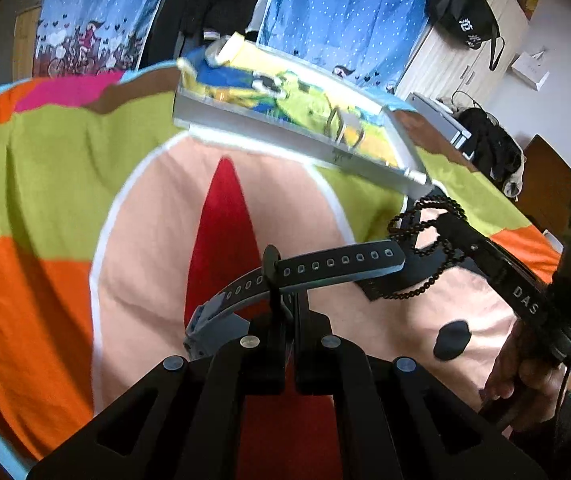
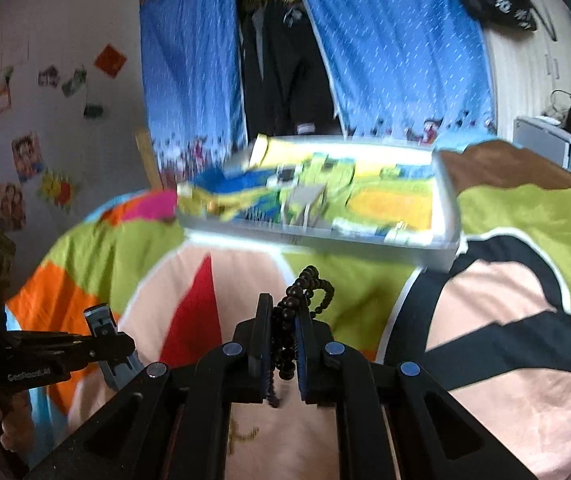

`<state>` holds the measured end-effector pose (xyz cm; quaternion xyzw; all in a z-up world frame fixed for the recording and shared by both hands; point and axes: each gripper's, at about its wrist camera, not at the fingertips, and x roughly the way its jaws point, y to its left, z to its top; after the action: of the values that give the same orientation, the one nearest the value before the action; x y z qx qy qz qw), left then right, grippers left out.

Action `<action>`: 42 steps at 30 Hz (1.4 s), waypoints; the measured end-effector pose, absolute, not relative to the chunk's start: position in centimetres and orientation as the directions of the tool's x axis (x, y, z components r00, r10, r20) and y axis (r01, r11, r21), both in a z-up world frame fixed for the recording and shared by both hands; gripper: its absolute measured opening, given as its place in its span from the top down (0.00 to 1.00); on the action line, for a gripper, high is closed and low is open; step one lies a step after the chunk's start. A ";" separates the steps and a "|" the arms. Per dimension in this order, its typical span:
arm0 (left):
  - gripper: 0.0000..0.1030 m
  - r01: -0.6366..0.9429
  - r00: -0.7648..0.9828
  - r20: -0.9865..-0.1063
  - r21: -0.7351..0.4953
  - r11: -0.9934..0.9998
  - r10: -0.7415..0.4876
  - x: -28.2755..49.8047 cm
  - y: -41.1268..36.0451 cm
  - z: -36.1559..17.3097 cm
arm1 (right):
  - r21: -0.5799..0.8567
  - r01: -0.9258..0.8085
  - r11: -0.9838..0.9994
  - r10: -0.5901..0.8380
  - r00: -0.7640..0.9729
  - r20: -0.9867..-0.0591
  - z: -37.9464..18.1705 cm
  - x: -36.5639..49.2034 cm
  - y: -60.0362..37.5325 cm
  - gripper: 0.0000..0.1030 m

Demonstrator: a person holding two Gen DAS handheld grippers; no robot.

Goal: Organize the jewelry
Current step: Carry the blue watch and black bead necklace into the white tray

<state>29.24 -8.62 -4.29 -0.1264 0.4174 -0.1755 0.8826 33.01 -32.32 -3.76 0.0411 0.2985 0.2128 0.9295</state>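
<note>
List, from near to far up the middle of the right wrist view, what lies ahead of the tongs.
Right tongs shut on the dark bead bracelet → colourful bedspread → white tray → blue dotted curtain.

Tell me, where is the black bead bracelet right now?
The bead bracelet is pinched in the right gripper, held up over the colourful bedspread. It hangs just in front of the white tray, to the right of the watch strap the left gripper holds.
</note>
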 end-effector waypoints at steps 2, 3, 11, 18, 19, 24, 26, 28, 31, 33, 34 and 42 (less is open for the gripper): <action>0.99 0.214 0.602 -0.679 -0.370 0.904 -0.420 30.0 -8.7 -2.8 | 0.220 -0.361 0.906 0.422 0.759 -0.496 -2.7 33.6 -33.1 0.91; 0.99 0.219 0.607 -0.672 -0.369 0.903 -0.423 30.5 -8.9 -2.2 | 0.234 -0.355 0.905 0.425 0.771 -0.474 -2.0 34.2 -33.4 0.91; 0.99 0.260 0.662 -0.614 -0.350 0.900 -0.430 37.2 -10.6 2.6 | 0.287 -0.384 0.878 0.462 0.837 -0.294 1.8 40.5 -35.0 0.91; 0.99 0.264 0.672 -0.601 -0.351 0.899 -0.432 45.0 -12.1 2.2 | 0.343 -0.346 0.873 0.458 0.823 -0.336 -1.3 46.6 -36.0 0.91; 0.99 0.259 0.669 -0.607 -0.350 0.900 -0.428 46.2 -12.3 1.8 | 0.361 -0.330 0.873 0.455 0.816 -0.356 -2.1 47.4 -36.3 0.91; 0.99 0.249 0.650 -0.629 -0.353 0.902 -0.426 49.5 -12.8 -0.4 | 0.402 -0.266 0.876 0.436 0.792 -0.427 -4.7 48.9 -37.8 0.91; 0.99 0.245 0.637 -0.640 -0.361 0.900 -0.430 50.2 -12.9 -1.4 | 0.420 -0.238 0.876 0.431 0.778 -0.458 -5.6 49.4 -38.4 0.90; 0.99 0.244 0.625 -0.649 -0.364 0.899 -0.433 50.5 -13.2 -2.0 | 0.425 -0.223 0.877 0.427 0.766 -0.481 -6.1 49.4 -38.6 0.90; 0.99 0.248 0.621 -0.648 -0.371 0.895 -0.440 50.7 -13.6 -2.6 | 0.396 -0.203 0.895 0.402 0.752 -0.523 -6.4 49.4 -38.7 0.90; 0.99 0.244 0.623 -0.649 -0.368 0.897 -0.436 50.8 -13.7 -2.6 | 0.369 -0.184 0.911 0.374 0.746 -0.552 -6.5 49.6 -38.8 0.89; 0.99 0.243 0.622 -0.654 -0.361 0.900 -0.430 50.8 -13.8 -2.7 | 0.366 -0.177 0.914 0.368 0.742 -0.560 -6.5 49.6 -38.9 0.89; 0.71 0.192 0.621 -0.717 -0.253 0.948 -0.317 50.1 -15.0 -2.2 | 0.292 -0.128 0.948 0.291 0.721 -0.628 -6.5 49.6 -39.4 0.58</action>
<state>50.12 -14.97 -2.22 -0.0759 0.4114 -0.1416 0.8972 49.62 -39.45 -6.46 0.1148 0.3555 0.1139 0.9206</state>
